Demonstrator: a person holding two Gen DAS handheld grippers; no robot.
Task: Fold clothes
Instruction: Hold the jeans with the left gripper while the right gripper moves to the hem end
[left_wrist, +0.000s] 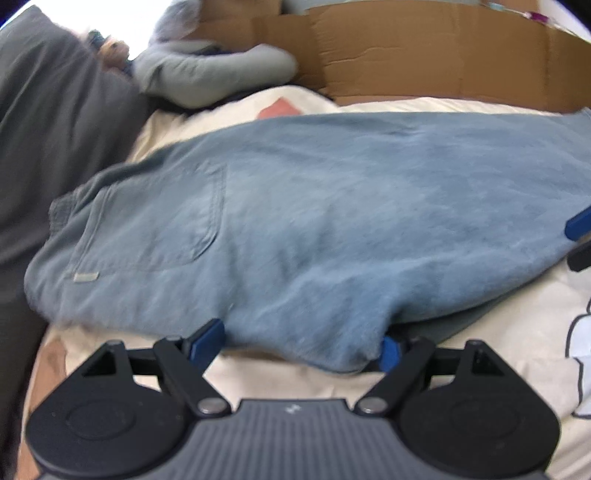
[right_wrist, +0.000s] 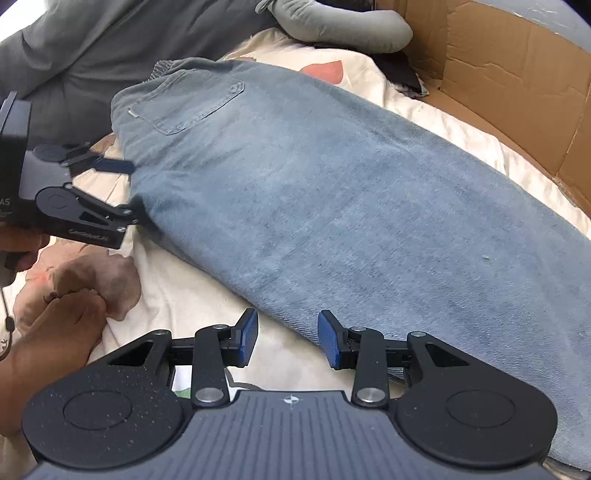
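Note:
Blue jeans (left_wrist: 314, 221) (right_wrist: 332, 192) lie folded lengthwise on a cream printed sheet (left_wrist: 280, 380) (right_wrist: 192, 295), back pocket up and waistband to the far left. My left gripper (left_wrist: 299, 345) (right_wrist: 127, 190) is open wide at the seat edge of the jeans. The denim's edge sags between its blue fingers (left_wrist: 208, 339), which are not closed on it. My right gripper (right_wrist: 289, 339) stands open at the near edge of the leg, further toward the hem. Only one fingertip of the right gripper (left_wrist: 579, 236) shows in the left wrist view.
A cardboard box wall (left_wrist: 424, 62) (right_wrist: 498, 85) borders the far side. A light grey rolled garment (left_wrist: 214, 74) (right_wrist: 343, 26) and dark grey cloth (left_wrist: 48, 129) (right_wrist: 92, 48) lie beyond the waistband. A person's bare foot (right_wrist: 62, 325) rests on the sheet near my right gripper.

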